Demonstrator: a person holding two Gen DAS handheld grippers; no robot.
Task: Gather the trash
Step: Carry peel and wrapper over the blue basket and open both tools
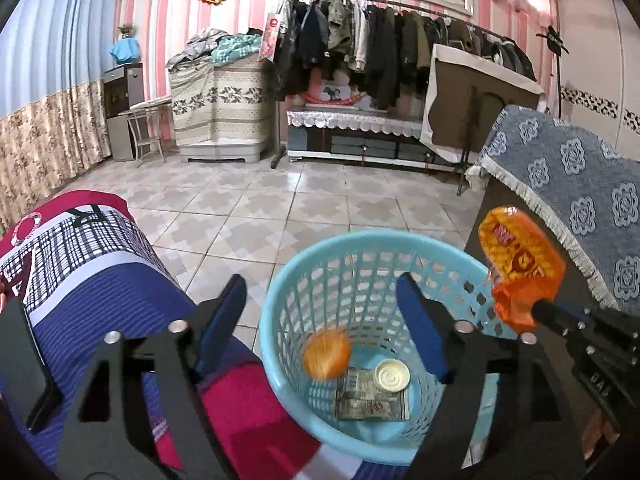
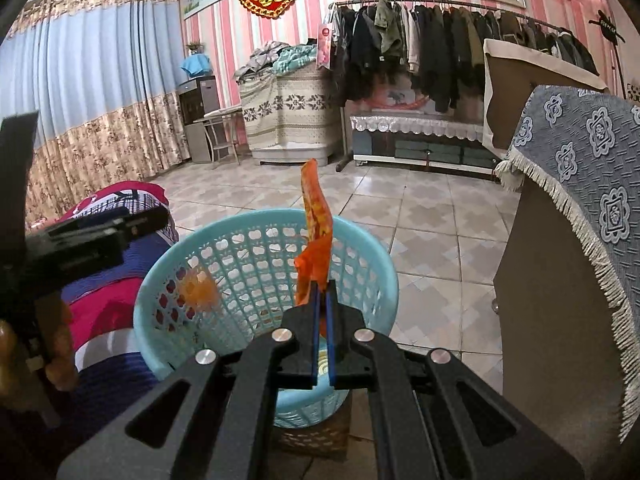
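Note:
A light blue mesh trash basket (image 1: 280, 280) stands on the floor; it also shows in the right wrist view (image 2: 168, 280). Inside lie an orange ball-like piece (image 1: 326, 354), blurred as if moving, a round tin lid (image 1: 392, 374) and a flat printed wrapper (image 1: 372, 402). My left gripper (image 1: 324, 312) is open and empty, its jaws wide over the basket. My right gripper (image 2: 322, 286) is shut on an orange snack wrapper (image 2: 316, 216), held upright above the basket's near rim; the wrapper also shows in the left wrist view (image 1: 520, 256).
A bed with a red, blue and checked cover (image 1: 100, 272) lies left of the basket. A cabinet under a blue fringed cloth (image 1: 580, 200) stands right. Tiled floor (image 1: 300, 196) stretches to a clothes rack (image 1: 400, 40) and low bench (image 1: 352, 120) by the far wall.

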